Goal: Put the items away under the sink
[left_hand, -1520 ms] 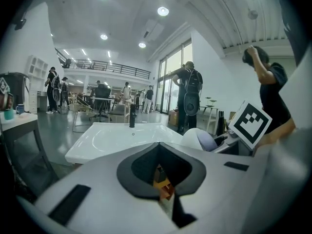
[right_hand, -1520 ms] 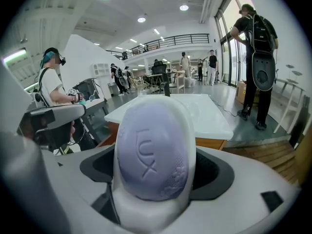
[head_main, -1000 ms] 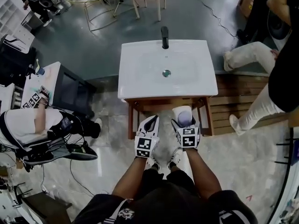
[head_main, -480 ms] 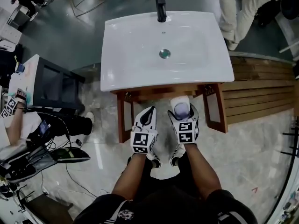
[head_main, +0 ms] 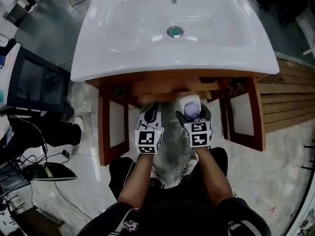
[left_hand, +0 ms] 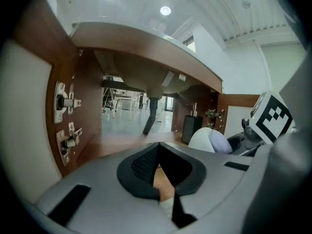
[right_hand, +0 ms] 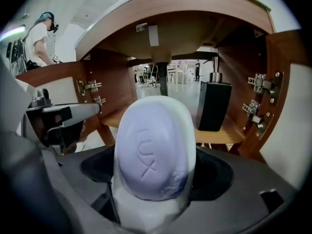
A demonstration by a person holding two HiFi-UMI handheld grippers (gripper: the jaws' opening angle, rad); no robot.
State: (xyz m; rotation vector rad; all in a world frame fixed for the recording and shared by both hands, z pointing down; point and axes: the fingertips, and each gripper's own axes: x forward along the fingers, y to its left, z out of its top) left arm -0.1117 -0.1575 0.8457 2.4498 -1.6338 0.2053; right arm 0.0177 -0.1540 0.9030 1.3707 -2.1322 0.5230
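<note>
Your right hand-held gripper (head_main: 192,116), just right of centre in the head view, is clamped on a white oval soap dish (right_hand: 146,211) w/ a lilac soap bar (right_hand: 151,155) lying in it. The dish stands on end between the jaws, soap face toward the camera. It sits at the mouth of the brown wooden under-sink cabinet (head_main: 109,127), just below the front edge of the white ceramic sink (head_main: 123,38); it's in the air, not on the shelf.

Your left hand-held gripper (head_main: 153,113) is just beside it, centre-left, jaws drawn nearly together w/ nothing btwn them.

Both cabinet doors stand open, metal hinges (right_hand: 257,84) showing at the right of the right gripper view. Inside, a black square soap dispenser (right_hand: 213,104) w/ a pump top stands upright on the wooden shelf (right_hand: 219,135), right of the dark drain pipe (right_hand: 162,84) at centre. A person (right_hand: 39,38) stands in the upper left of that view.
</note>
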